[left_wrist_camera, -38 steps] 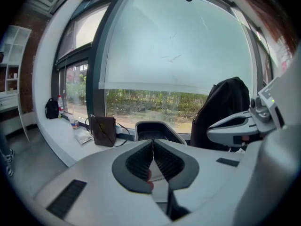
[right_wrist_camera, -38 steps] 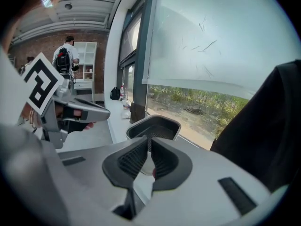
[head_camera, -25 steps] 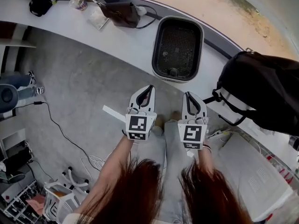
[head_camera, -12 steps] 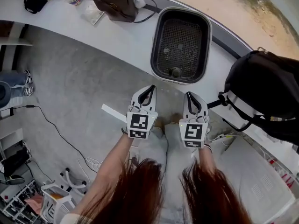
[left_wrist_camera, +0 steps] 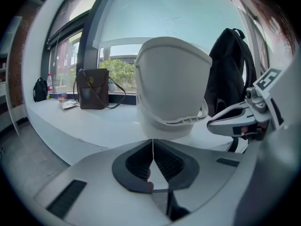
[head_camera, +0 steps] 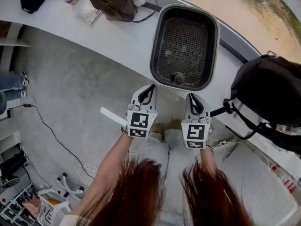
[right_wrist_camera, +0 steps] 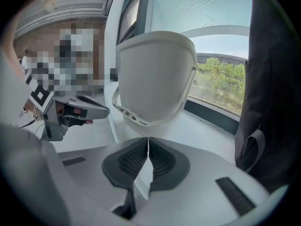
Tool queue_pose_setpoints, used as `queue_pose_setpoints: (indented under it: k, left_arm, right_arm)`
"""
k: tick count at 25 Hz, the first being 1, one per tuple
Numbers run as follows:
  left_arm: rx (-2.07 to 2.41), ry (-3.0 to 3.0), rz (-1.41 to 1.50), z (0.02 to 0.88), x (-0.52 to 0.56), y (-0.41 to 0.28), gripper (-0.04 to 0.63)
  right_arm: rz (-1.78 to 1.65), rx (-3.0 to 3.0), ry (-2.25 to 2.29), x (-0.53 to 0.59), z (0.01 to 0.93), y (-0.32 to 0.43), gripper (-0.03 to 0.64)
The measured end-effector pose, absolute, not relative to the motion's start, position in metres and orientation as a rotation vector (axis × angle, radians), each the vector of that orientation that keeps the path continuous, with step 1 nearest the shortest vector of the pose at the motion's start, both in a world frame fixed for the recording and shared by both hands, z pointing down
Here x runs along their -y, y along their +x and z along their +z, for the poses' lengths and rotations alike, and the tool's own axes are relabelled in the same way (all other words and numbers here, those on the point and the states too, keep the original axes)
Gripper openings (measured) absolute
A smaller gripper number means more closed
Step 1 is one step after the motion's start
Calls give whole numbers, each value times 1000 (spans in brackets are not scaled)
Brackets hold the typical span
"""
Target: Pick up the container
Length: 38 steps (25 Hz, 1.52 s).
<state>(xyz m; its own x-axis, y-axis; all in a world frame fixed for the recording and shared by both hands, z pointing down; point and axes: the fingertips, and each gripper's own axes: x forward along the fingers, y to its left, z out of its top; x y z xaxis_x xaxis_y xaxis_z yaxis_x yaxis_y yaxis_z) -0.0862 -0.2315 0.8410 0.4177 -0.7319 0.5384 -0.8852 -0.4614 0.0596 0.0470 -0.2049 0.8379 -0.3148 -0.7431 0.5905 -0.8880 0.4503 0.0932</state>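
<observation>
Container (head_camera: pixel 155 55): white rounded tub, dark meshed interior, on white counter (head_camera: pixel 124 37)

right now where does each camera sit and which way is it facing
Head view: on the person's head, looking steeply down at the container on the counter; forearms, left gripper and right gripper show.
Left gripper view: on the left gripper, looking along its shut jaws at the container's side; right gripper shows at right.
Right gripper view: on the right gripper, facing the container; left gripper at left.
Shared: the container.
</observation>
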Motion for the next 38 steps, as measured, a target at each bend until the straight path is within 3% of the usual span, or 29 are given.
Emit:
queue_pose_setpoints:
  k: [38]
  left_arm:
    - [1362,2460,614,811,243,-77,18]
  right_arm:
    - [316,2170,1416,215,814,42,26]
